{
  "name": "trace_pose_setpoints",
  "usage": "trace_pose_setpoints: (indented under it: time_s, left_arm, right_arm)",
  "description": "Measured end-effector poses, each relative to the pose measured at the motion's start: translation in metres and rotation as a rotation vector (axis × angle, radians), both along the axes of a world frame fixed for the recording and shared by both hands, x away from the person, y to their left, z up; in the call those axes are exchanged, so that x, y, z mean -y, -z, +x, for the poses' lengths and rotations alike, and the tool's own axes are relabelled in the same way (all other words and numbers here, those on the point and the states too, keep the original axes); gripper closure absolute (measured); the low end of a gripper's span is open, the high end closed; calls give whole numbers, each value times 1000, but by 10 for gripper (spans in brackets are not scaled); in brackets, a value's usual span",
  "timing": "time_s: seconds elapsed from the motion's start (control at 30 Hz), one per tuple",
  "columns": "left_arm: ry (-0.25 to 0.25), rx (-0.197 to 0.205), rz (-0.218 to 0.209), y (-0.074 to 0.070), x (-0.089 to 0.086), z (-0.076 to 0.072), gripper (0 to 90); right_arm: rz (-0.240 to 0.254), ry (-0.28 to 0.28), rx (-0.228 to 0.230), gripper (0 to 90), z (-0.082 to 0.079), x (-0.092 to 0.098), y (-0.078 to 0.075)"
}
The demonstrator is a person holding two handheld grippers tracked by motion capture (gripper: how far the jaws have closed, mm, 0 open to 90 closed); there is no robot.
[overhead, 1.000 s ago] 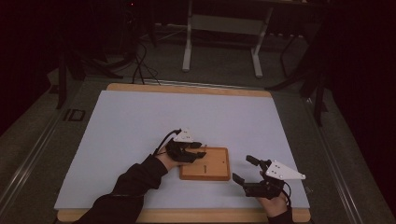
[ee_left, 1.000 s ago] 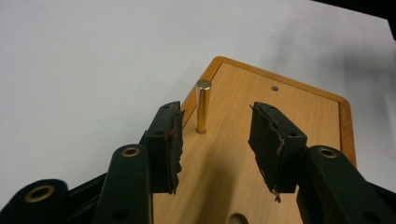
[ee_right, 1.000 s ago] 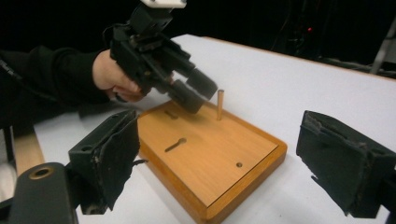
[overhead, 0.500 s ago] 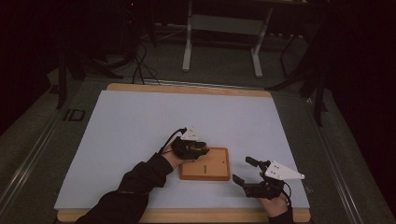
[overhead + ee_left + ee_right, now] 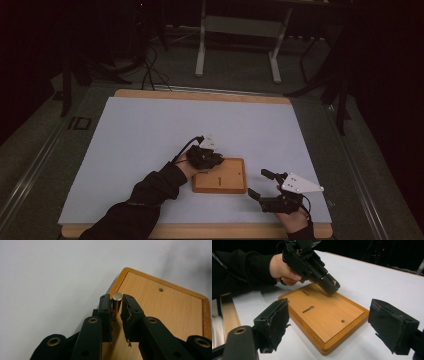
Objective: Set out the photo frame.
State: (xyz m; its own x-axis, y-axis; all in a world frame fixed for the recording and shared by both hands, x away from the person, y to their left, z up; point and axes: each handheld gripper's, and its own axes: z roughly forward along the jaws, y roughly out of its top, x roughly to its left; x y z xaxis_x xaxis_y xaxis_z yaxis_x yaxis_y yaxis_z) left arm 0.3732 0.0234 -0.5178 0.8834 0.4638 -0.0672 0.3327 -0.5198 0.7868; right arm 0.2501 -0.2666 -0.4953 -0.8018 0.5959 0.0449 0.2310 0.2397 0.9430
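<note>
A wooden board (image 5: pixel 225 177) with a raised rim, two slots and a small hole lies on the white table (image 5: pixel 150 130). At its far left corner stands a short brass peg (image 5: pixel 117 305). My left gripper (image 5: pixel 212 159) points down at that corner. Its jaws have just been closing, and in the left gripper view (image 5: pixel 116 300) the pads press on the peg from both sides. The right gripper view looks across the board (image 5: pixel 329 315) at the left gripper (image 5: pixel 331 288). My right gripper (image 5: pixel 257 182) rests to the right of the board, jaws wide open (image 5: pixel 334 323) with nothing between them.
The table's wooden front edge (image 5: pixel 210 231) runs just below both hands. A metal stand (image 5: pixel 235 45) and cables (image 5: pixel 150 65) are on the dark floor beyond the table's far edge.
The left gripper has edged slightly toward the board's far left corner. The right gripper and the board have kept still.
</note>
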Motion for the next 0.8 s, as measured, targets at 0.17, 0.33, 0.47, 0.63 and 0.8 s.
trace_pose_setpoints:
  time_s: [0.17, 0.33, 0.47, 0.63, 0.8]
  left_arm:
    - [0, -4, -4, 1, -1, 0, 835]
    - [1, -36, -2, 0, -1, 4, 849]
    - [16, -66, -17, 0, -4, 8, 852]
    - [34, -84, -16, 0, -5, 11, 853]
    - [47, -97, -12, -1, -5, 14, 854]
  right_arm:
    - [-7, -12, -7, 185, 1, -1, 1]
    - [-17, -17, -5, 181, 1, -1, -1]
    - [-67, -9, 13, 165, 0, 0, 0]
    - [-117, -7, 34, 153, -1, 2, 1]
    - [-237, -12, 101, 156, -5, -1, 1]
